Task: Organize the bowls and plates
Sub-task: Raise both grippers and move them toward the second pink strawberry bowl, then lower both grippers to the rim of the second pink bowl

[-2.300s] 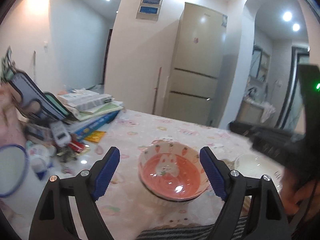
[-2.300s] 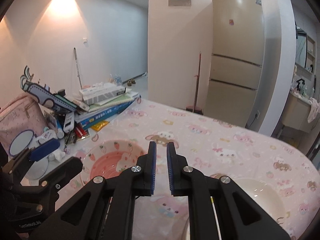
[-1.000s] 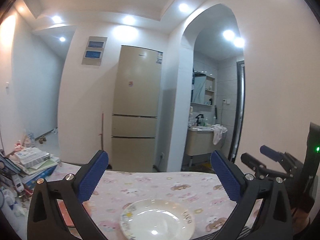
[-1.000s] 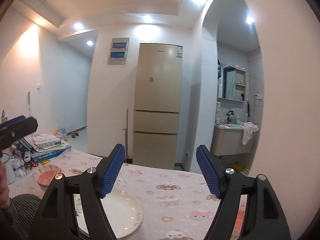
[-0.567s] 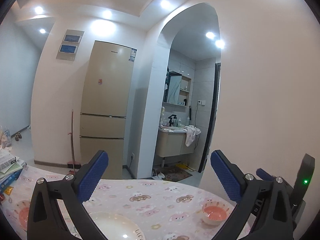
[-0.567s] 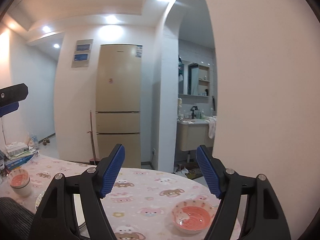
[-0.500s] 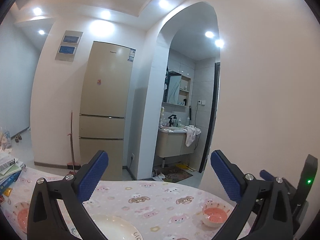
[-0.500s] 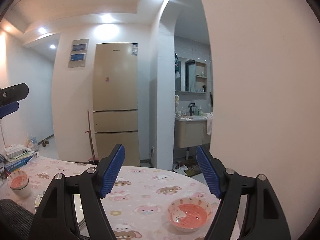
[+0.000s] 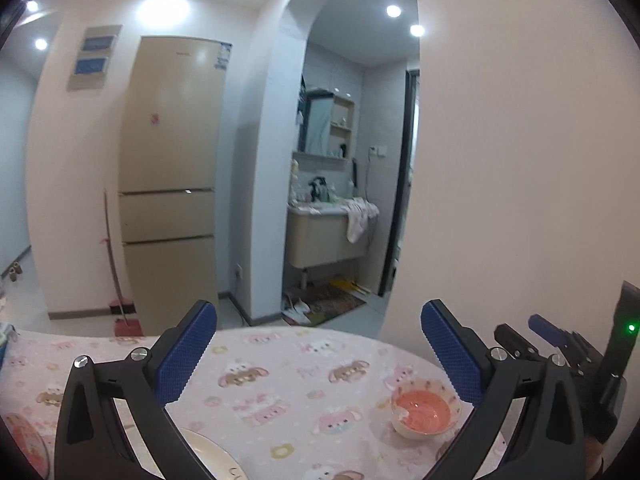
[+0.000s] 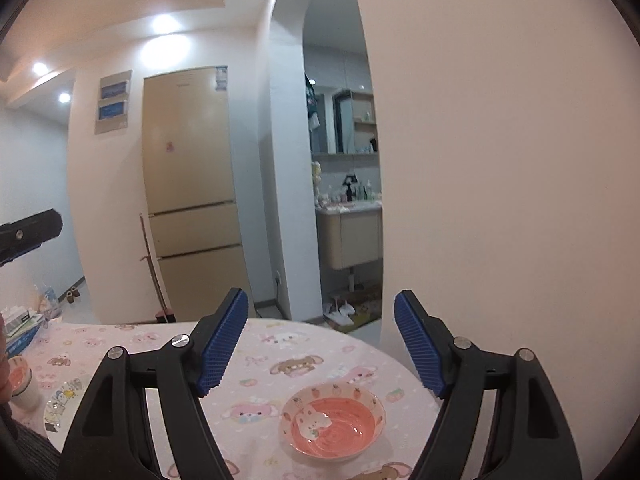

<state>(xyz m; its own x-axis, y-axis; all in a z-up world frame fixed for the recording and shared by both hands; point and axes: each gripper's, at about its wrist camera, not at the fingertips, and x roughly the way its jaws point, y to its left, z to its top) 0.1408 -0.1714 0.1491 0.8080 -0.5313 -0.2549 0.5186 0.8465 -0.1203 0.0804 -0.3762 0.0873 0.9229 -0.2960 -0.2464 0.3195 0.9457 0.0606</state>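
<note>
A small pink bowl (image 10: 333, 423) with a rabbit and strawberry pattern sits on the pink cartoon tablecloth (image 10: 280, 352), low between the jaws of my right gripper (image 10: 320, 344), which is open and empty above it. The same bowl (image 9: 425, 407) shows in the left wrist view, near the right blue pad. My left gripper (image 9: 320, 352) is open and empty. A white plate (image 9: 208, 454) lies at the bottom behind the left finger. Another pink bowl (image 10: 18, 378) stands at the far left of the table; its edge shows in the left wrist view (image 9: 20, 444).
The round table's far edge (image 10: 340, 332) curves close behind the bowl. Books (image 10: 20, 324) lie at the table's far left. A beige fridge (image 9: 172, 184), a broom (image 9: 114, 276) and a bathroom doorway (image 9: 340, 200) stand beyond. A plain wall (image 10: 500, 160) is on the right.
Both grippers have swung right across the table, from the stacked bowls and plate to the lone pink bowl. The right gripper has opened wide and now hangs lower and closer over that bowl.
</note>
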